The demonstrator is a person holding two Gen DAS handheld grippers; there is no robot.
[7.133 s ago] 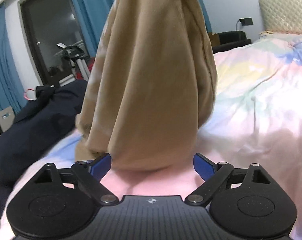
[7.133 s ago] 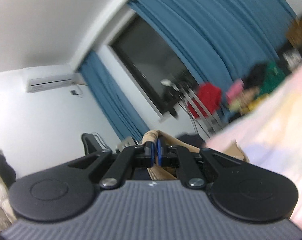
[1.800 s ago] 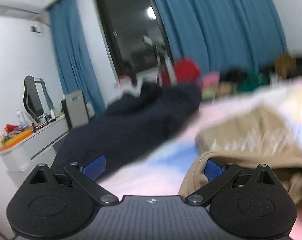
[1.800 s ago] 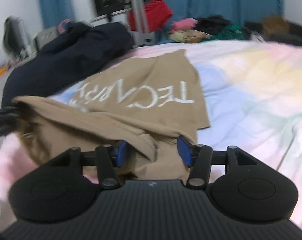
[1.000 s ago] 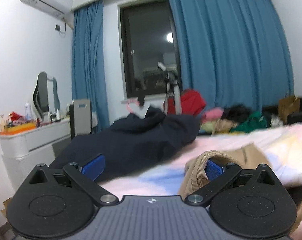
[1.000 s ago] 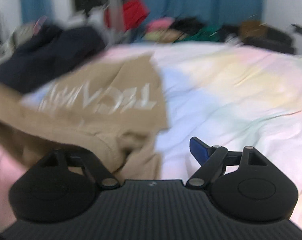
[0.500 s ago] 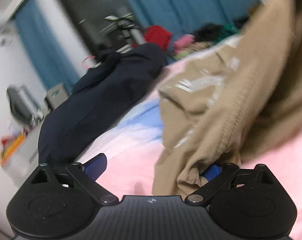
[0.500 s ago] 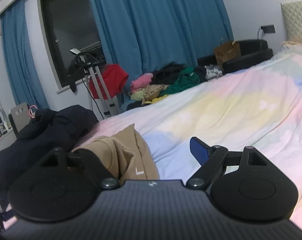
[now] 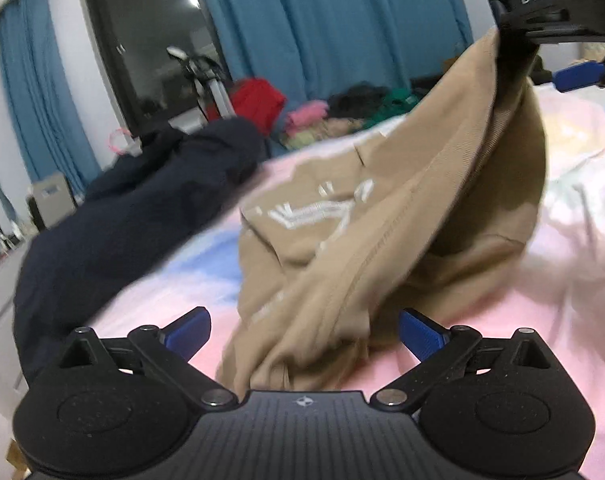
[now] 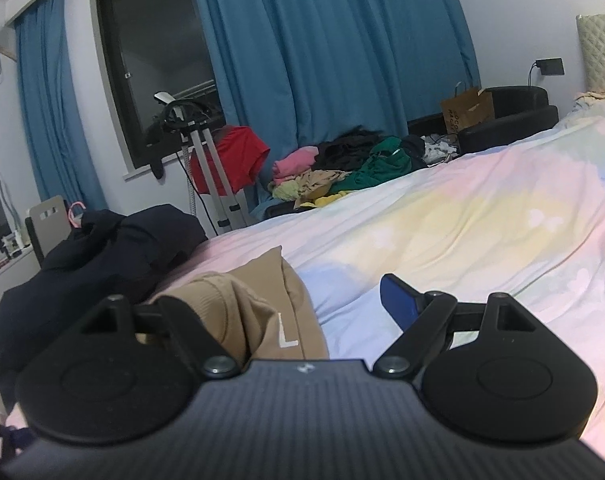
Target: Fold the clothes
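While the tan sweatshirt (image 9: 386, 216) lies heaped on the pastel bedsheet (image 9: 574, 240), your left gripper (image 9: 304, 330) is spread wide, bunched fabric loose between its fingers. At two o'clock, your right gripper (image 9: 542, 56) stands open too, cloth draped over one finger.

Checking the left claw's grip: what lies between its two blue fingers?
In the left wrist view, a bunched fold of the tan shirt lies between the open left claw fingers.

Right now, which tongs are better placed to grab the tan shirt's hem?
Left, probably. The left tongs are open with the tan shirt bunched between the fingers. The right tongs are open too, fabric only draped over one finger, lifted off the bed.
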